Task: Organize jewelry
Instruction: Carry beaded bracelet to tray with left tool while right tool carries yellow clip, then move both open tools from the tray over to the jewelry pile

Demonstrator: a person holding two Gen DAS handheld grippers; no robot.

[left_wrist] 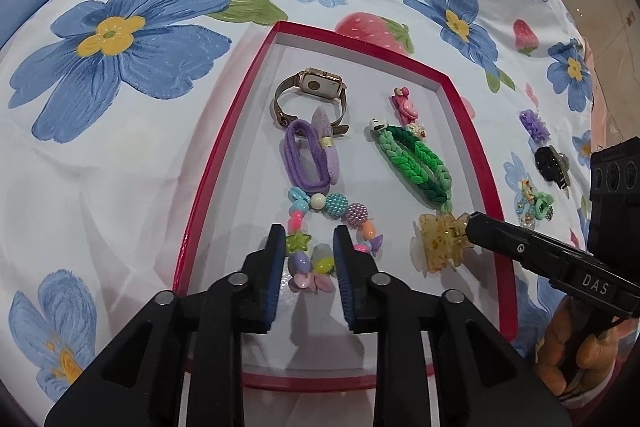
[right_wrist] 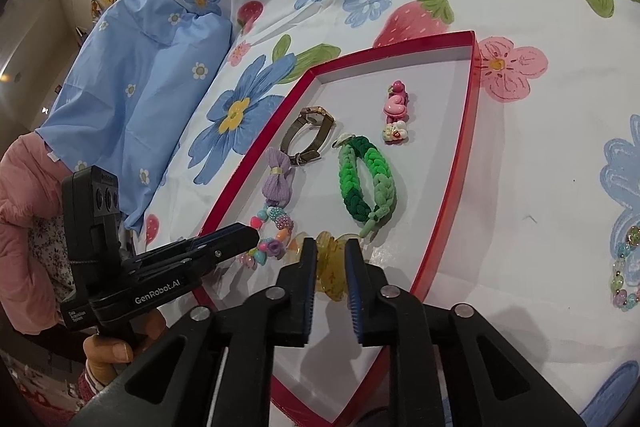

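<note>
The right hand-held gripper (right_wrist: 329, 259) sits low over the near end of the red box (right_wrist: 476, 75), its jaws narrowed around the amber claw clip (right_wrist: 330, 277); the pads look to touch the clip's sides, though whether they press firmly or have begun to loosen cannot be told, and the clip seems to rest on or just above the box floor. The left hand-held gripper (left_wrist: 307, 247) is at a middling gap and holds nothing, its fingers straddling the near end of the beaded bracelet (left_wrist: 320, 227), which lies on the box floor between them. Further in, the box already carries a purple hair tie (left_wrist: 310, 159), a gold watch (left_wrist: 316, 93), a green braided bracelet (left_wrist: 416, 163) and a pink hair clip (left_wrist: 406, 105), laid in two rough rows. Outside the box, on the flowered bedsheet (left_wrist: 120, 155), several pieces wait: a purple flower clip (left_wrist: 534, 125), a dark hair clip (left_wrist: 554, 165) and a green charm cluster (left_wrist: 534, 205) in the left wrist view, and in the right wrist view a pale beaded bracelet (right_wrist: 626, 267) lies well apart from the box. By this reckoning the task stands a little past halfway: six pieces in or arriving, about four left on the bed.
</note>
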